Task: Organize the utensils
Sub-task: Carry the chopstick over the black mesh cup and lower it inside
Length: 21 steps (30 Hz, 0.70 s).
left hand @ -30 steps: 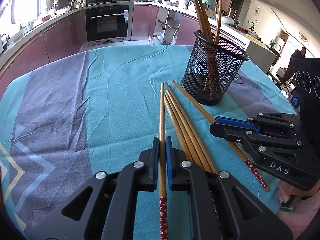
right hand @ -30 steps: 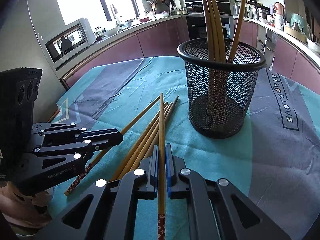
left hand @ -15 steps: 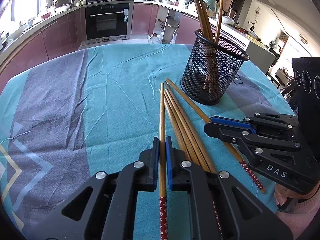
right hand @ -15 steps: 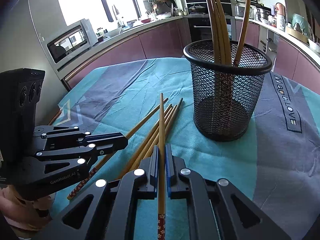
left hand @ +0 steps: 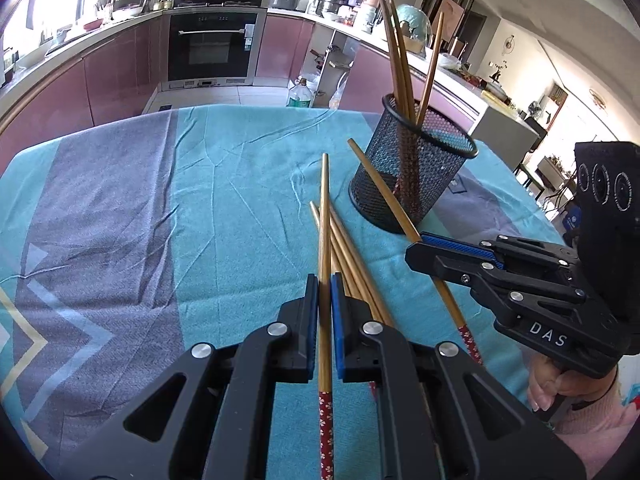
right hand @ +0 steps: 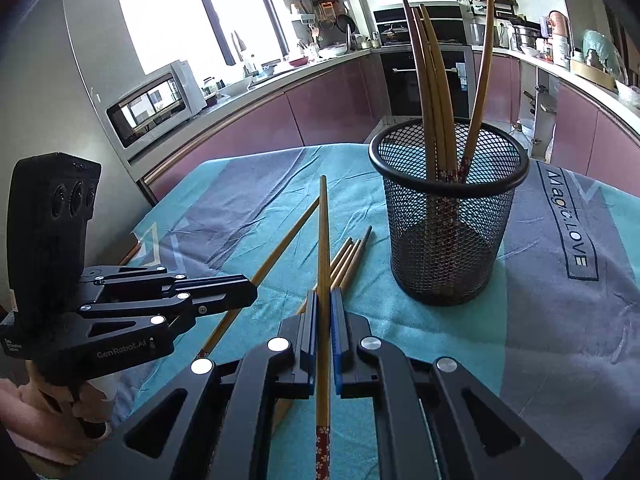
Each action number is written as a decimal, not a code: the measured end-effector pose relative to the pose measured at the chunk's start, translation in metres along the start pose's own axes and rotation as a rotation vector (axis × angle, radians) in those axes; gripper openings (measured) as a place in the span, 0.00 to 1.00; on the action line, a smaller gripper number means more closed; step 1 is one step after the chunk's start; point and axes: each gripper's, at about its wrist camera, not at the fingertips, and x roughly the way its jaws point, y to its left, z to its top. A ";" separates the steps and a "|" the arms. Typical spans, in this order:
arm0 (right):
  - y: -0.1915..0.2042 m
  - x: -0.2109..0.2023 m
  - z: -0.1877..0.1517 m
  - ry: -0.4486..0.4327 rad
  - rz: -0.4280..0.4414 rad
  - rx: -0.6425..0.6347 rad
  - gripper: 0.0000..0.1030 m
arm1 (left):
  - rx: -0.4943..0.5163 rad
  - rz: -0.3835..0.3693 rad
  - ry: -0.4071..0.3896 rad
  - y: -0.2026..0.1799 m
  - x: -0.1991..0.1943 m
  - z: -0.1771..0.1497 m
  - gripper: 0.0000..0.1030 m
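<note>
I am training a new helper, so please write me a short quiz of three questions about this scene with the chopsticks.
1. True or false: the mesh cup lies on its side.
2. What does the left tool hold? A) nothing B) one chopstick C) a spoon
3. How many chopsticks stand in the mesh cup?
Key: 1 false, it stands upright; 2 B; 3 four.

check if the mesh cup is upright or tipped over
Upright: the mesh cup stands on its base on the tablecloth, chopsticks sticking up from it.
</note>
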 end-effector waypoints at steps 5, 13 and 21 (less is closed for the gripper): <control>-0.004 -0.015 0.008 -0.044 0.014 0.011 0.05 | -0.019 -0.048 -0.042 0.003 -0.017 0.010 0.07; -0.009 -0.044 0.026 -0.143 0.017 0.020 0.05 | -0.020 -0.120 -0.120 0.000 -0.048 0.028 0.07; -0.016 -0.067 0.047 -0.224 0.010 0.005 0.05 | 0.003 -0.156 -0.206 -0.009 -0.076 0.054 0.07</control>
